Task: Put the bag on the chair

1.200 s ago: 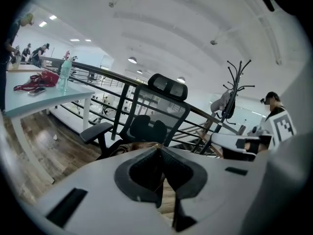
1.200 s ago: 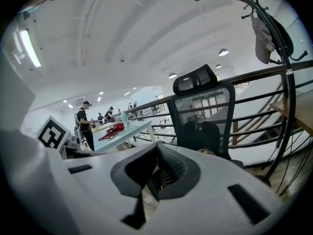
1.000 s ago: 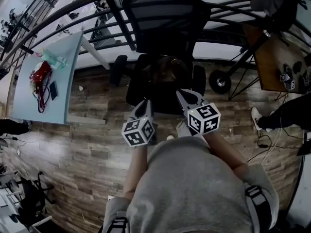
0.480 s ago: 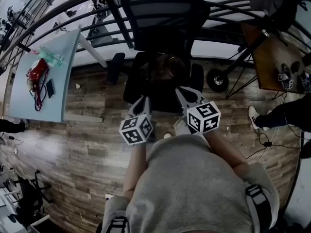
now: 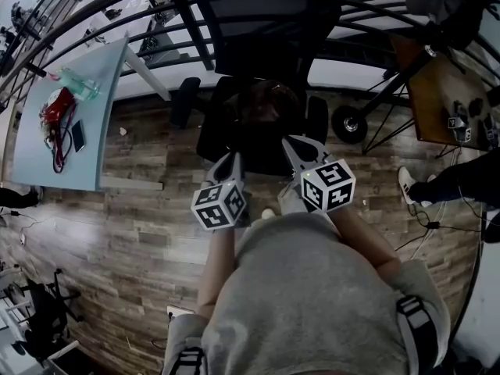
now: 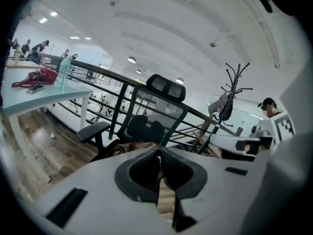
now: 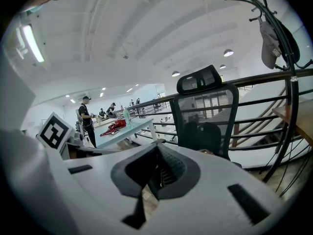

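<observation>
While head view shows bag [image 5: 272, 104] on chair [image 5: 258, 30], gripper views ceiling [image 6: 171, 28]

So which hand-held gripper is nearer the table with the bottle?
Left. The left hand-held gripper is to the right of the table; the right hand-held gripper is farther right again, beside the left one. Both point at the chair.

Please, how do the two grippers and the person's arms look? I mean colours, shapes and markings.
The left gripper and the right gripper have pale grey bodies that taper to two jaws lined with dark pads, ribbed on the right one. Each carries a white cube with black square markers. The person wears a grey top that leaves the forearms bare, and black shoulder straps.
</observation>
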Demonstrator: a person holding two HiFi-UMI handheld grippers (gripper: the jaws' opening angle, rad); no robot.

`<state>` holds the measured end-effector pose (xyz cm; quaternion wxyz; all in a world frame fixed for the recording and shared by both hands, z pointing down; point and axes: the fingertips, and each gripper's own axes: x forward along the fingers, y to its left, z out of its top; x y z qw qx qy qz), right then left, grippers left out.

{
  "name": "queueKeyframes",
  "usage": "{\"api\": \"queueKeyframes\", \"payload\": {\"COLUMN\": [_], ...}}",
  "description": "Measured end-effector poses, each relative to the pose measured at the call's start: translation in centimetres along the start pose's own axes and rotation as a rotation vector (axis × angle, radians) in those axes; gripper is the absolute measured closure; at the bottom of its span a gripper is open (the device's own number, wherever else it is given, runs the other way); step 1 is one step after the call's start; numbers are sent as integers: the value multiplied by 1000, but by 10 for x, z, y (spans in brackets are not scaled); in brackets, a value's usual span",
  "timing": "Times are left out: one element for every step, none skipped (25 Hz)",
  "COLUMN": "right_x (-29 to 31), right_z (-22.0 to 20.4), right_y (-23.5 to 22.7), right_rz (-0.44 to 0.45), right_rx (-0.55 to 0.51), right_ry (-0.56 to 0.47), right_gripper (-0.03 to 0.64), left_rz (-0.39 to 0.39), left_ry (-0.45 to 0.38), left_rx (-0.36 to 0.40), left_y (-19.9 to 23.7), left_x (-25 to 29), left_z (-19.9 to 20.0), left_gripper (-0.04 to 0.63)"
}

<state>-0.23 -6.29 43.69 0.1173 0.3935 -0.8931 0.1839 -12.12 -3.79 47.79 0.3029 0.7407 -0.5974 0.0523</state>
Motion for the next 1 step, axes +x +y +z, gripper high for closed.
{"api": "queueKeyframes", "payload": {"right_x": [0], "right_z": [0], "right_y": [0], "right_rz": [-1], "right_rx": [-1], "right_ry": [2], "right_gripper": [612], "left_rz": [0], "left_ry": [1], "left_rx": [-2], "left_y": [1], "left_x": [0], "left_z": [0], "left_gripper": [574]}}
